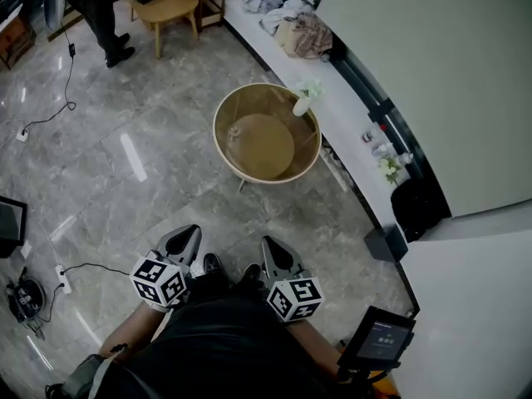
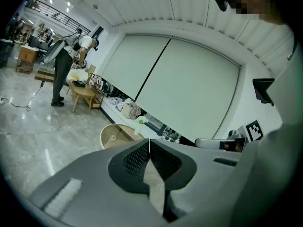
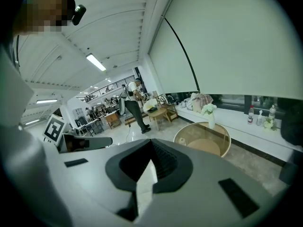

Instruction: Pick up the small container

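Observation:
A round, wood-rimmed table point(image 1: 223, 152) stands on the floor ahead of me. On its glass top near the left rim lies a small pale container point(image 1: 233, 131), also seen in the right gripper view point(image 3: 182, 141). A white vase with flowers point(image 1: 302, 102) stands at the table's far right edge. My left gripper point(image 1: 187, 233) and right gripper point(image 1: 273, 244) are held close to my body, well short of the table. The left gripper's jaws point(image 2: 149, 141) meet with nothing between them. The right gripper's jaws point(image 3: 151, 142) also meet at the tips and hold nothing.
A long white ledge point(image 1: 349, 131) runs along the window on the right, with a heap of clothes point(image 1: 295, 27), bottles point(image 1: 374, 140) and a black bag point(image 1: 420, 206). A person point(image 1: 100, 7) stands by a wooden side table point(image 1: 170, 7). Cables point(image 1: 50, 115) lie on the floor.

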`<action>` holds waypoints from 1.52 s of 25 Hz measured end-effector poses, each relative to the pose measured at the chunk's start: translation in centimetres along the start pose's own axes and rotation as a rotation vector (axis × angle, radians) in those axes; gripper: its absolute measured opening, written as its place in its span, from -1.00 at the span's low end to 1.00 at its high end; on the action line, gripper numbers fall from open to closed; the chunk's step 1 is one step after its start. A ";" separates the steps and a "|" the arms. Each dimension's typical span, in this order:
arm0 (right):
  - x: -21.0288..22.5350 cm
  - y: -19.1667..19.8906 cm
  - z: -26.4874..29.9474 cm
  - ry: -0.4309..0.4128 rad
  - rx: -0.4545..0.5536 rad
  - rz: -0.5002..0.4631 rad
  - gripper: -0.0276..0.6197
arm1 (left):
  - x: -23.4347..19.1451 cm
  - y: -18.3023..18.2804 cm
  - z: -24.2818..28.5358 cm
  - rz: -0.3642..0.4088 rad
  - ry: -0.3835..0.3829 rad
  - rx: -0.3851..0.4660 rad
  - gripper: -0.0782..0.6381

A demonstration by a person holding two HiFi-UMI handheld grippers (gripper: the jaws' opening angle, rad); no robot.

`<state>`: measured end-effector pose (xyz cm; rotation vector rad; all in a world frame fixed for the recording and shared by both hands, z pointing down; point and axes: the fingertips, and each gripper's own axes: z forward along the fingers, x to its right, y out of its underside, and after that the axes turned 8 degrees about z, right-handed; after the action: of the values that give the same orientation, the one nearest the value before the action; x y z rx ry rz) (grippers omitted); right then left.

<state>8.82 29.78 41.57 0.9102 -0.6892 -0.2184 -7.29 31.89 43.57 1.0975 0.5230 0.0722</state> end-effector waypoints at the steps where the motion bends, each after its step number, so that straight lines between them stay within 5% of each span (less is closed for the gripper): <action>1: 0.0 -0.2 0.4 0.004 -0.001 0.000 -0.90 | -0.4 -0.1 0.3 -0.001 0.005 -0.002 -0.78; 9: 1.5 -2.6 4.0 0.002 -0.006 0.018 -0.90 | -1.8 -2.4 3.6 0.002 0.015 0.005 -0.78; 18: 3.0 -5.7 10.9 -0.109 -0.030 0.026 -0.90 | -5.6 -4.5 7.1 0.016 -0.085 -0.009 -0.78; 38: 14.7 -16.3 20.8 -0.245 -0.090 0.079 -0.90 | -5.2 -11.0 23.7 0.008 -0.201 -0.054 -0.78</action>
<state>8.68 -0.32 44.15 0.7753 -0.9333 -0.2918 -3.61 5.49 44.23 1.0413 0.3350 -0.0172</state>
